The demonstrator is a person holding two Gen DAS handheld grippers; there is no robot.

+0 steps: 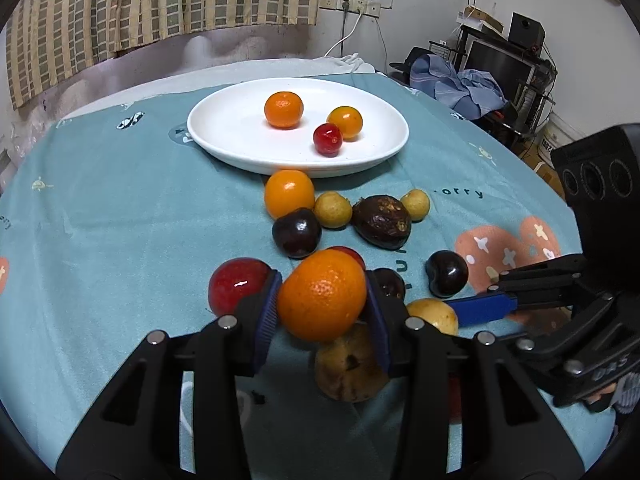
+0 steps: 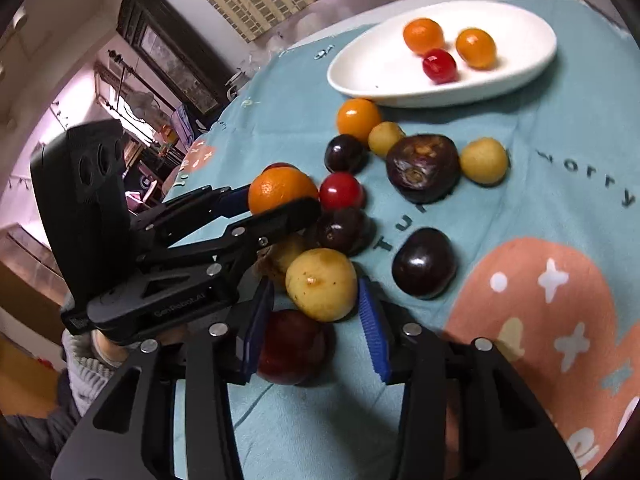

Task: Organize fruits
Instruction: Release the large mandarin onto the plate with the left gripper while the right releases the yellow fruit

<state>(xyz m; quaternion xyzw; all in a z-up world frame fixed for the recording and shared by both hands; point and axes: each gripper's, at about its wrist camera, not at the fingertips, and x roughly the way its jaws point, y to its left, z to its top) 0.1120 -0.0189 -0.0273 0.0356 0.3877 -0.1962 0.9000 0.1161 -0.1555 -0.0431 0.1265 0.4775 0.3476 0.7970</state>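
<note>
My left gripper (image 1: 322,300) is shut on an orange (image 1: 322,295), held just above the cloth; it also shows in the right wrist view (image 2: 280,190). My right gripper (image 2: 316,308) is open around a yellow fruit (image 2: 321,284), pads not touching it, with a dark red plum (image 2: 294,346) under it. A white plate (image 1: 236,136) at the back holds two oranges (image 1: 283,109) and a red cherry (image 1: 327,139). Several loose fruits lie between: an orange (image 1: 289,193), dark cherries (image 1: 297,233), a brown passion fruit (image 1: 381,221), yellow fruits (image 1: 333,209).
A teal patterned tablecloth (image 1: 120,220) covers the table. A red fruit (image 1: 236,285) sits left of my left gripper, a bruised yellow fruit (image 1: 348,368) beneath it. Curtain, wall sockets and cluttered shelves stand behind the table.
</note>
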